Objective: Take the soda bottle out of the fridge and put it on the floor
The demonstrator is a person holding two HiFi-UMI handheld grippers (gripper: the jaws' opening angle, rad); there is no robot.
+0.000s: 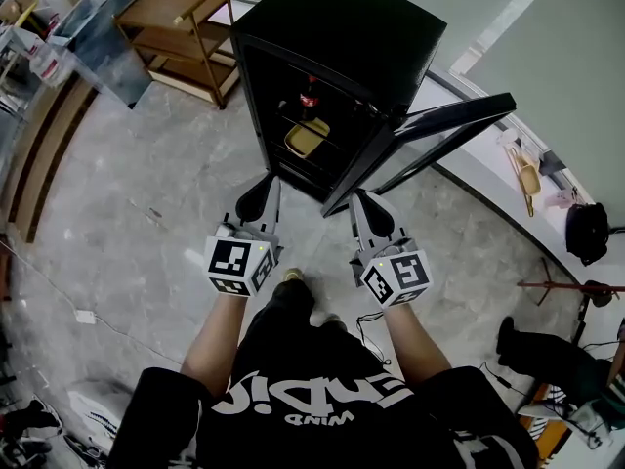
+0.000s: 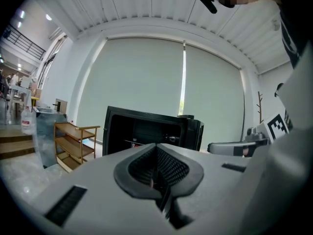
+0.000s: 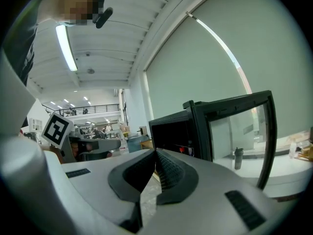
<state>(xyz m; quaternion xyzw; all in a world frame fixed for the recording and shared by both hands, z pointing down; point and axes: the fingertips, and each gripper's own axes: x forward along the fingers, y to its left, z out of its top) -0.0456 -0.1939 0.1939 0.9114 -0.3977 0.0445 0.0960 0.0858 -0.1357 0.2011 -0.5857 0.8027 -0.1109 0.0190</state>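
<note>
While a red-capped soda bottle (image 1: 309, 96) is shelved in the open black fridge (image 1: 332, 37), the left hand-held gripper (image 1: 264, 195) and right hand-held gripper (image 1: 363, 206) are pressed together, empty.

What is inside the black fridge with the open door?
Inside the fridge, a soda bottle with red on it stands in the upper part; a yellowish container lies lower down. The dark rear and the bottom cannot be made out.

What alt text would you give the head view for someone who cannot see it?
Seen from above, a person points the shut, empty left gripper and right gripper at a black fridge whose door stands open to the right. A soda bottle sits on its upper shelf, a yellow item below.
</note>
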